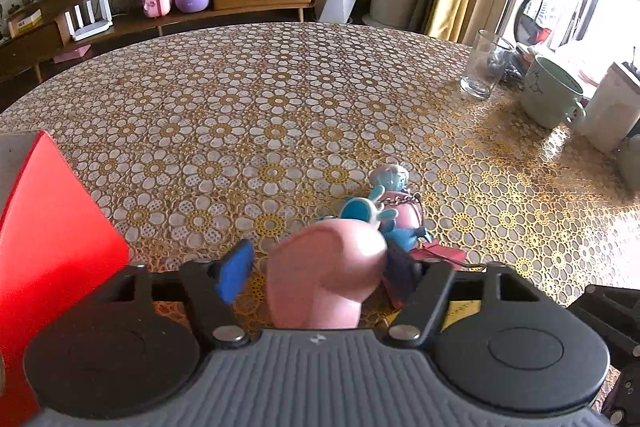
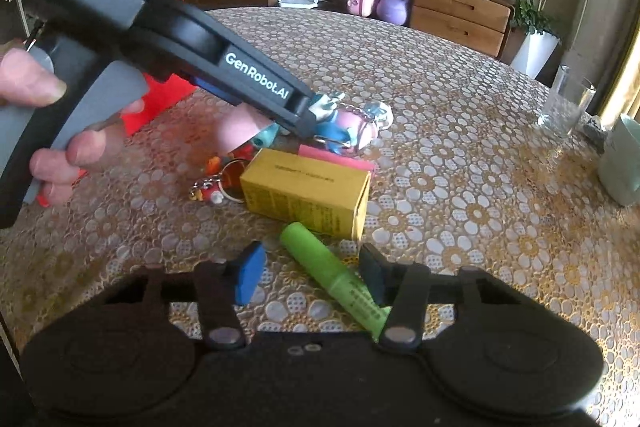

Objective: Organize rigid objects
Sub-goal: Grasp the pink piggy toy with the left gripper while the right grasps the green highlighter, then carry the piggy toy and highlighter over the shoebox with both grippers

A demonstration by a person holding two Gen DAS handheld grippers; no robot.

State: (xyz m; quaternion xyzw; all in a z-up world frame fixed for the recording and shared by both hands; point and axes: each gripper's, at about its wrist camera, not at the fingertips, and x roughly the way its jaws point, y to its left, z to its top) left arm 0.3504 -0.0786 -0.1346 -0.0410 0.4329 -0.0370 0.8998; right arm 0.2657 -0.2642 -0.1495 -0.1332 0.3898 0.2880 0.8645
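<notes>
My left gripper is open, with a pink rounded toy between its fingers, touching only the right pad. A blue and pink figurine keychain lies just beyond it. In the right wrist view the left gripper body reaches over the same figurine. My right gripper is open above the table, with a green tube lying between its fingers, close to the right pad. A yellow box lies ahead of it, with a small red keychain to its left.
A red box stands at the left. A glass, a pale green mug and a white container stand at the table's right. A pink flat piece lies behind the yellow box. A wooden sideboard stands beyond the table.
</notes>
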